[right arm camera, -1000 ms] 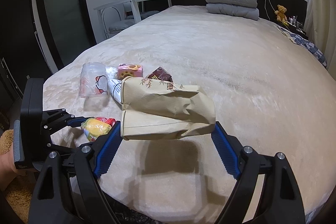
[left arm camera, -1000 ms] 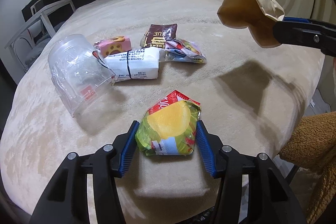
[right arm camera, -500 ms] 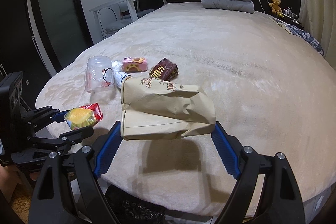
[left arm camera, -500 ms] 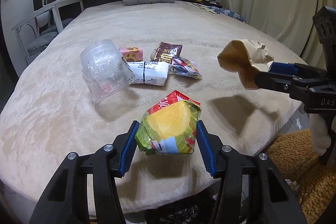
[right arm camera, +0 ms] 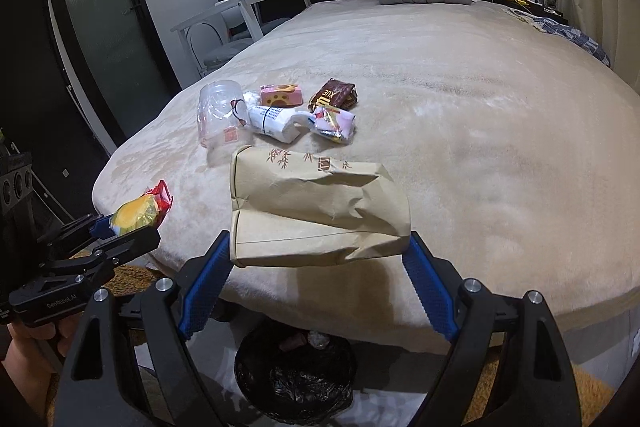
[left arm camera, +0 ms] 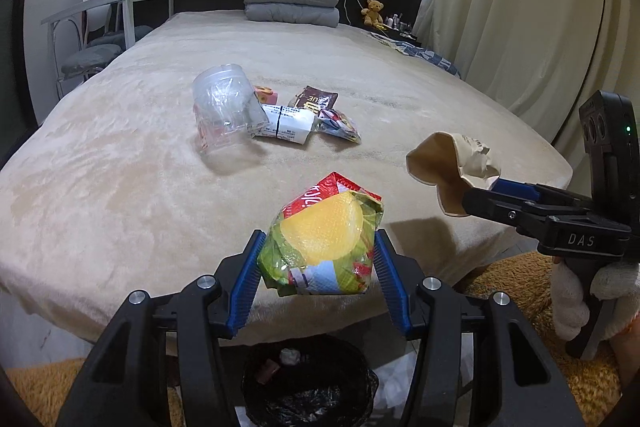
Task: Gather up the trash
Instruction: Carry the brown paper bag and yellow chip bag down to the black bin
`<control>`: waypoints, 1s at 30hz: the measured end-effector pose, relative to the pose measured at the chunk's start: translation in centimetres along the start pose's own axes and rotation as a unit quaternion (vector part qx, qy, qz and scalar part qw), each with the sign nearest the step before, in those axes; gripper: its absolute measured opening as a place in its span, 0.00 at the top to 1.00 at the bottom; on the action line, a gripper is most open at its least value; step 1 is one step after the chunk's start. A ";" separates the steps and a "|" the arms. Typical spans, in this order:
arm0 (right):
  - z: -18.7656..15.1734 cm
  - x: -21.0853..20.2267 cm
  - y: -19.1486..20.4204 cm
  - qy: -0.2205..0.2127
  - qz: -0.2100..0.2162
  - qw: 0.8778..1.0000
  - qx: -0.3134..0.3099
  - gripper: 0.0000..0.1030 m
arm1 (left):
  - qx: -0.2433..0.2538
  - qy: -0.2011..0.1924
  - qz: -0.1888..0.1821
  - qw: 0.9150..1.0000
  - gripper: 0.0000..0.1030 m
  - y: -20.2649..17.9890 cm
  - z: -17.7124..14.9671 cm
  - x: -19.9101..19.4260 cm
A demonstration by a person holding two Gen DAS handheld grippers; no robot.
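Readable lettering on the gripper bodies and one wrapper

We read "DAS" in pale letters on the black body of the right gripper [left arm camera: 476, 195], "GenRobot.AI" on the body of the left gripper [right arm camera: 124, 227], and "XUE" in gold on the brown snack packet [right arm camera: 333, 95] lying on the bed; print on the chip bag [left arm camera: 324, 247], white pack [left arm camera: 286, 123] and paper bag [right arm camera: 316, 207] stays illegible to us.

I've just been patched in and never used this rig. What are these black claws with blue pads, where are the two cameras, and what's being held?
Each claw is a hand-held gripper with its own camera looking along its fingers. The left gripper clamps a crumpled chip bag; the right gripper clamps a brown paper bag. On the bed lie a clear plastic cup, a white packet and other wrappers. A black-lined bin stands on the floor below.
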State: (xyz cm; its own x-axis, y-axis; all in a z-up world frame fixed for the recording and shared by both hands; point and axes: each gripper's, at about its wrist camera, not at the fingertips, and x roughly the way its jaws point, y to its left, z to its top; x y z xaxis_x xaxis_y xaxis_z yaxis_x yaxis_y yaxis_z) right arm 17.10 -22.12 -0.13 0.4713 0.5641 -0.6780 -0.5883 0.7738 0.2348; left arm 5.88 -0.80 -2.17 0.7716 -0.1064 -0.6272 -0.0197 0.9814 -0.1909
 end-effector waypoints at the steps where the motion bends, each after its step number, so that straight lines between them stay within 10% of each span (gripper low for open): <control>1: -0.5 -0.2 0.1 0.001 0.001 1.000 0.003 0.19 | -0.004 0.000 -0.001 1.000 0.50 0.0 -0.4 -0.3; 30: -8.2 -1.8 4.7 0.044 0.030 0.998 0.012 0.19 | -0.083 0.095 -0.015 0.992 0.49 -0.7 -8.2 -0.8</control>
State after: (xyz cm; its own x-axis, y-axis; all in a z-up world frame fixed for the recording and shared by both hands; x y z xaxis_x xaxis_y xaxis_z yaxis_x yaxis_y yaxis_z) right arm 8.07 -21.87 -3.51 0.3748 0.5832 -0.7207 -0.5974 0.7464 0.2932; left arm 0.07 -2.67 -7.71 0.6398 -0.1797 -0.7473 -0.1141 0.9393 -0.3235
